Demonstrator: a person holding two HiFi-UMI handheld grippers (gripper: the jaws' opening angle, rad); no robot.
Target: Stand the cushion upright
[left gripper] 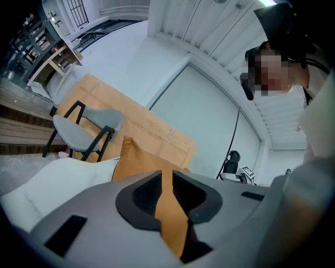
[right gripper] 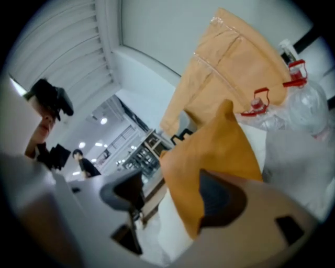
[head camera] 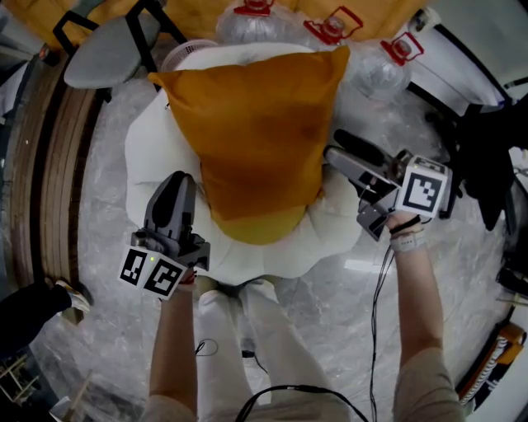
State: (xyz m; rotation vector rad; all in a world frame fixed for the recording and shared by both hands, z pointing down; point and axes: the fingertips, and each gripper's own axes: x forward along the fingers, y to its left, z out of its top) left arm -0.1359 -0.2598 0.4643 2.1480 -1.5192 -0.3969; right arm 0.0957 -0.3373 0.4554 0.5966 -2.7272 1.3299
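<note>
The orange cushion stands on its lower edge on a white flower-shaped pad, its top corners up toward the head camera. My left gripper is at the cushion's lower left edge. In the left gripper view it is shut on a fold of the orange fabric. My right gripper is at the cushion's right edge with its jaws wide. In the right gripper view the cushion sits between the jaws of that gripper, near one pad and well apart from the other.
A grey chair stands at the back left. Clear water bottles with red handles and a cardboard sheet are behind the pad. Wooden boards lie at the left and black equipment at the right. The person's legs are below.
</note>
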